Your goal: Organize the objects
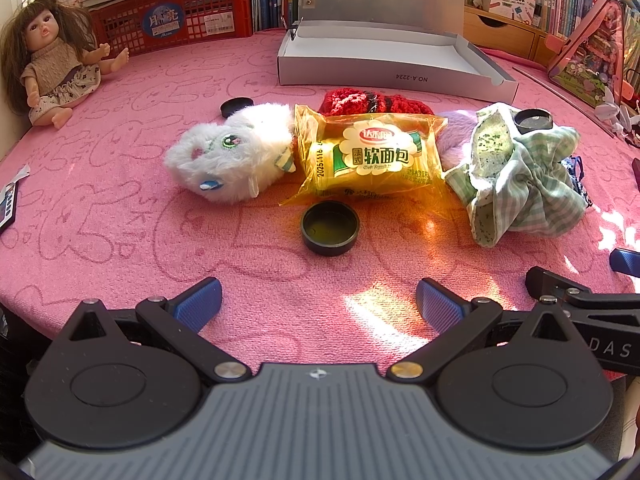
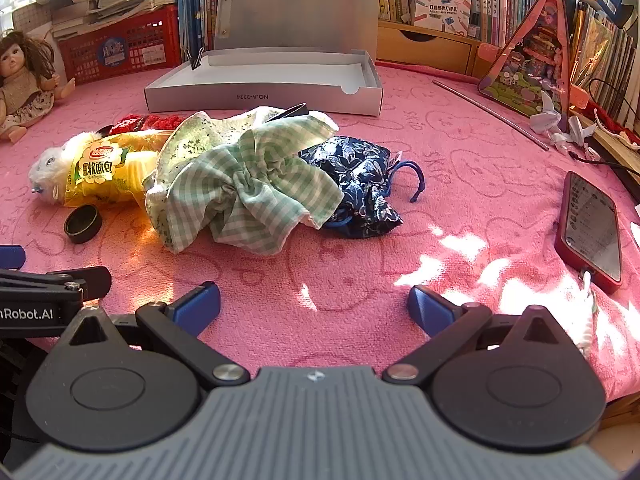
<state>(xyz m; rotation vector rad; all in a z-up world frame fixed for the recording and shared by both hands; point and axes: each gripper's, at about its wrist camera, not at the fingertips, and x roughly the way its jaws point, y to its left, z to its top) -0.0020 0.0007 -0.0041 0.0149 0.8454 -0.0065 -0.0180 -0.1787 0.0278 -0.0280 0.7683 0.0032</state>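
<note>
Three round black plastic caps point(image 1: 330, 227), one yellow bread packet point(image 1: 370, 156); far grey cardboard box point(image 1: 384, 76) holds nothing; left gripper point(image 1: 318, 304) and right gripper point(image 2: 314, 306) gape, unladen.

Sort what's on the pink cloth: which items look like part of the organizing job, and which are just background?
Likely job items:
white plush toy
yellow bread packet
green checked cloth bag
blue floral pouch
black cap
red knitted item
open grey box

Likely just lying about:
doll
phone
red crate

Pink cloth point(image 1: 120, 216), yellow bread packet point(image 1: 370, 158), green-checked pouch point(image 2: 248, 196).
</note>
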